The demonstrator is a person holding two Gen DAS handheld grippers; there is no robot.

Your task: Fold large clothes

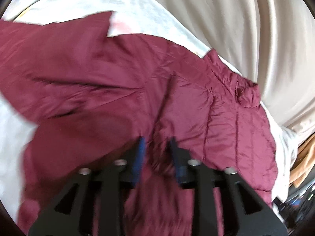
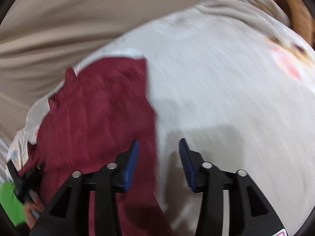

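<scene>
A maroon quilted jacket [image 1: 122, 74] lies spread on a white bed sheet [image 1: 126, 11]. My left gripper [image 1: 157, 143] is shut on a bunched fold of the jacket, which fills the gap between its blue pads. In the right wrist view the jacket [image 2: 98, 110] lies at the left on the sheet [image 2: 226, 98]. My right gripper [image 2: 158, 147] is open and empty, just above the jacket's right edge. My left gripper [image 2: 29, 177] shows at the far left of that view. Both views are blurred by motion.
A beige curtain [image 1: 246, 29] hangs behind the bed, also in the right wrist view [image 2: 69, 19]. The sheet has a faint coloured print [image 2: 287, 59]. Brown fabric [image 1: 303, 161] and dark clutter sit past the bed's right edge.
</scene>
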